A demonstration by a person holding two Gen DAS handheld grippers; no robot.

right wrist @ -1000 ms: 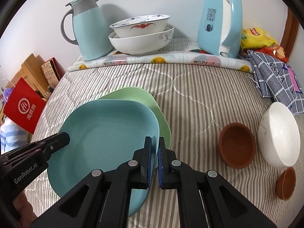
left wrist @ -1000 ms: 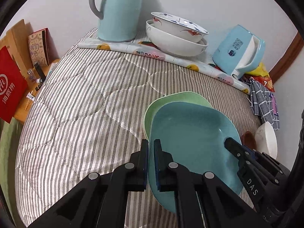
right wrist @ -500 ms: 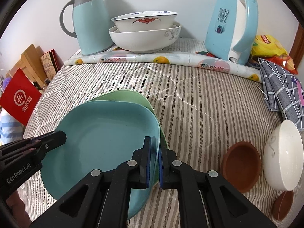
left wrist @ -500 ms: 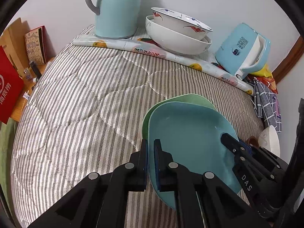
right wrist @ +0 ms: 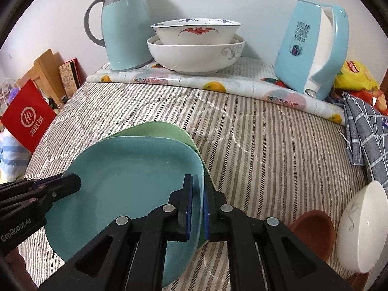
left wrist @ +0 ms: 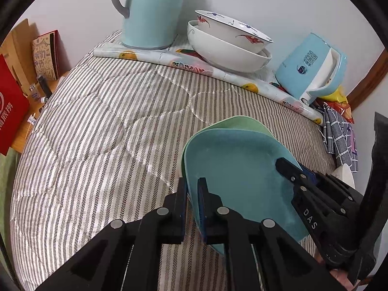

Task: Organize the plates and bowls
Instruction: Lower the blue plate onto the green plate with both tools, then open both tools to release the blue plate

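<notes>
A teal plate [left wrist: 237, 169] [right wrist: 133, 177] sits over a pale green plate [left wrist: 237, 123] [right wrist: 157, 129] on the striped quilt. My left gripper [left wrist: 192, 186] has the teal plate's left rim between its pads, and its tip [right wrist: 72, 181] shows in the right wrist view. My right gripper [right wrist: 197, 181] has the right rim between its pads and appears in the left wrist view [left wrist: 283, 165]. Both sets of jaws are opening, though the pads still look to be touching the rim. Two large white bowls [left wrist: 228, 53] [right wrist: 194, 55] stand nested at the back.
A small white bowl [right wrist: 361, 225] and a brown bowl [right wrist: 315, 230] lie at the right. At the back stand a teal jug [right wrist: 126, 29] and a blue kettle [right wrist: 312, 48] on a fruit-print mat. A checked cloth [right wrist: 366, 133] lies right; a red bag [right wrist: 26, 118] is off the left edge.
The teal plate has shifted a little over the green plate with both grippers on it. The right gripper has rolled slightly. Both pairs of jaws stand a touch wider.
</notes>
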